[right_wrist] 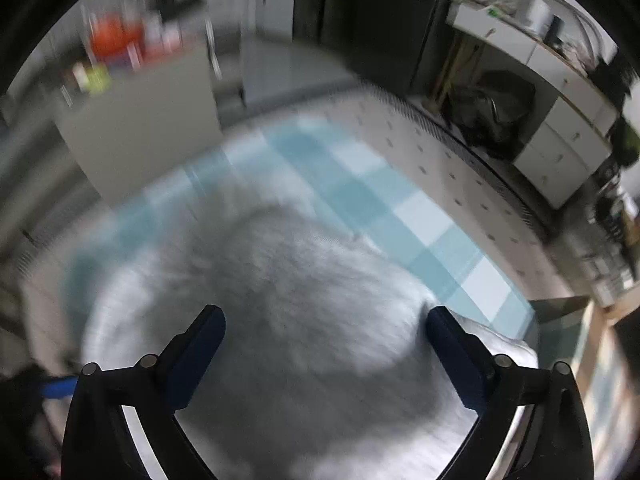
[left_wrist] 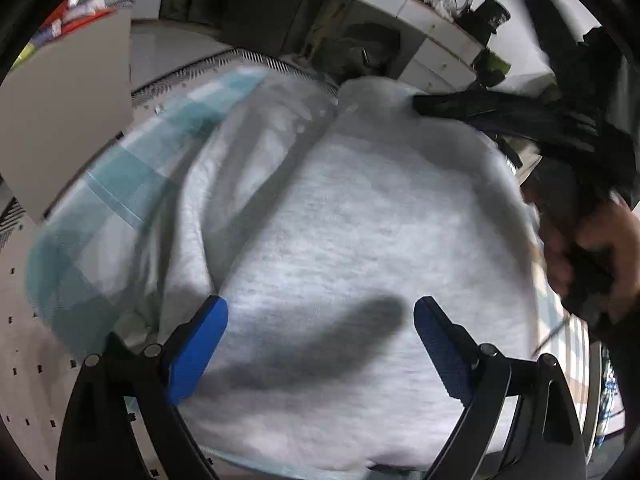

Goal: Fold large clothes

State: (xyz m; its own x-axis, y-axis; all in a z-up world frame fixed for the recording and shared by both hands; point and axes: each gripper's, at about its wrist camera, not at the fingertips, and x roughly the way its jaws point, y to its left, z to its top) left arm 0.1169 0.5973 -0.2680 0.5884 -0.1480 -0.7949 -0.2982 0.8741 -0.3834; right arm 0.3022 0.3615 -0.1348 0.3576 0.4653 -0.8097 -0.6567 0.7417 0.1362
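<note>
On the checked blue cloth (left_wrist: 120,184), grey garment (left_wrist: 340,220) lying lengthwise away from the cameras, left claw (left_wrist: 320,320) and right claw (right_wrist: 326,330) both apart, gripping nothing.

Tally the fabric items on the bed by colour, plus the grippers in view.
Light grey knitted garment: 1
Blue-and-white checked sheet: 1
White dotted bed cover: 1
Grippers: 2, left gripper, right gripper
Total: 5

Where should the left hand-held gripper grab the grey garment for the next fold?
Probably the raised ridge of the grey garment along its left edge, coming down from above. There the fabric bunches up off the blue checked cloth, so the fingers could pinch it. The middle lies flat. The left hand-held gripper hangs open over that flat part, so shift it left.
</note>
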